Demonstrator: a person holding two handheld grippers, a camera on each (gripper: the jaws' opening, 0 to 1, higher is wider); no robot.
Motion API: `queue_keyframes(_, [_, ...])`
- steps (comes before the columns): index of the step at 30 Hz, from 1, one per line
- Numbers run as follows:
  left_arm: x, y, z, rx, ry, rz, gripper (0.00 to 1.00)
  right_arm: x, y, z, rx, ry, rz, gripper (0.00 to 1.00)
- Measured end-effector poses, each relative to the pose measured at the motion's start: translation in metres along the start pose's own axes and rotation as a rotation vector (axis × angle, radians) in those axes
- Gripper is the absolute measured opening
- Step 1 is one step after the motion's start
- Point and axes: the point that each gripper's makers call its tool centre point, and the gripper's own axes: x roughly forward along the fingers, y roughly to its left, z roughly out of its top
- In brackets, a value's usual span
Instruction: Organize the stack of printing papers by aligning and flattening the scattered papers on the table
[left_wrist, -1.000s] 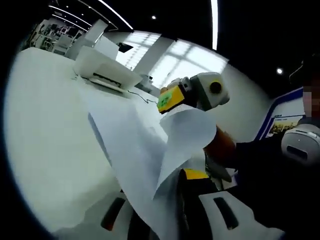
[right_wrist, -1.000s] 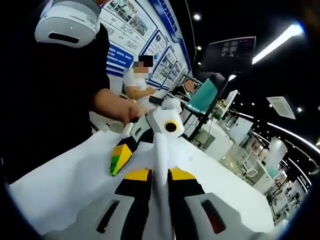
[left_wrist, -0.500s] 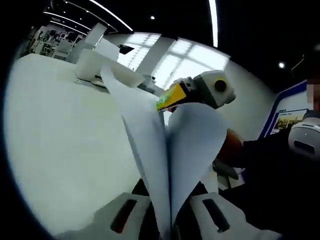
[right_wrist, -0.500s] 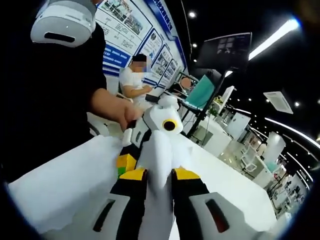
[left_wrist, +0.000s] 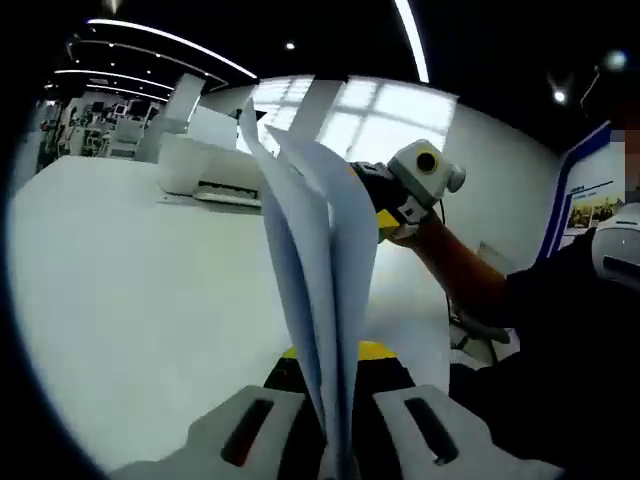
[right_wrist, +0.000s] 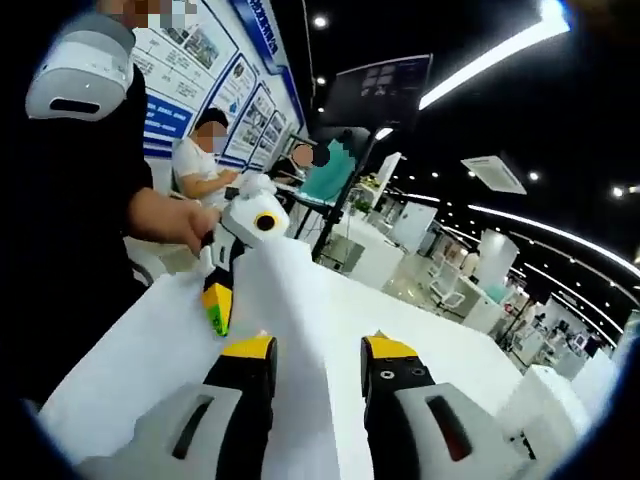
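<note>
The papers stand on edge as a thin sheaf between the two grippers, lifted above the white table. In the left gripper view the left gripper has its jaws closed onto the near end of the sheaf, the sheets fanning slightly upward. The right gripper, held in a hand, meets the far edge. In the right gripper view the right gripper has its jaws apart with the papers passing between them, so whether they pinch I cannot tell. A white printer sits on the table behind. Blue-bordered wall posters carry writing too small to read.
</note>
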Motion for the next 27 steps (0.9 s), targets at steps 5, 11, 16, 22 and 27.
queue_keyframes(5, [-0.003,-0.002,0.005,0.057,-0.014,0.010,0.07,-0.025,-0.014,-0.010,0.081,-0.014,-0.077,0.32])
queue_keyframes(11, [-0.006,-0.010,0.009,0.126,-0.028,0.009,0.07,-0.048,-0.025,-0.019,0.190,-0.050,-0.151,0.36])
queue_keyframes(16, [-0.010,-0.011,0.016,0.186,-0.037,0.010,0.07,-0.068,-0.032,-0.024,0.278,-0.097,-0.204,0.40])
queue_keyframes(22, [-0.013,-0.017,0.021,0.253,-0.060,-0.006,0.06,-0.086,-0.032,-0.031,0.343,-0.131,-0.233,0.42])
queue_keyframes(27, [-0.014,-0.019,0.024,0.289,-0.073,-0.012,0.06,-0.095,-0.026,-0.033,0.400,-0.174,-0.234,0.48])
